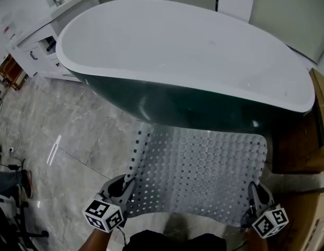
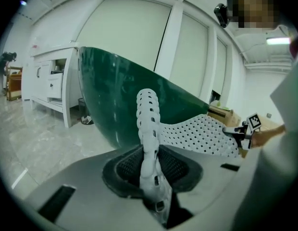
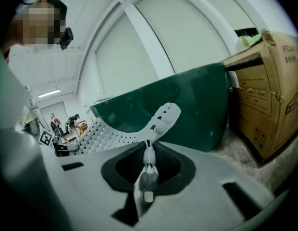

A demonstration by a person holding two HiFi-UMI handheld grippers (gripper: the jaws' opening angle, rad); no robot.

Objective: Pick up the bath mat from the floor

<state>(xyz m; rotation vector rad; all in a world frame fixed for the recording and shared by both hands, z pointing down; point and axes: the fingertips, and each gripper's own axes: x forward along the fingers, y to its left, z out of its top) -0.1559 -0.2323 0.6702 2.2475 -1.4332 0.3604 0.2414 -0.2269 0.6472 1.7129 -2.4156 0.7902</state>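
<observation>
The mat (image 1: 198, 177), white and full of holes, hung spread between the two grippers and sagged in the middle. The left gripper (image 1: 124, 188) was clenched on the mat's near left corner. In the left gripper view its pads (image 2: 174, 166) pressed the mat from both sides, and the corner stood up above the jaws. The right gripper (image 1: 254, 193) was clamped on the near right corner, with a strip of mat pinched thin between its jaws (image 3: 148, 165) and the corner curling up past them. From the grippers the mat reached away toward the tub (image 1: 167, 106), and its far edge lay close to the tub's dark green wall. Whether that edge touched the floor (image 1: 62, 135) could not be told.

The tub stood straight ahead of both grippers, with its white inside showing in the head view. A box (image 3: 266, 105) stood just right of the right gripper, beside the tub, with a green thing (image 3: 250, 40) on top of it. A white cabinet (image 1: 42, 48) stood well left of the left gripper, past the tub's end. One compartment was open, and what it held was too small to tell.
</observation>
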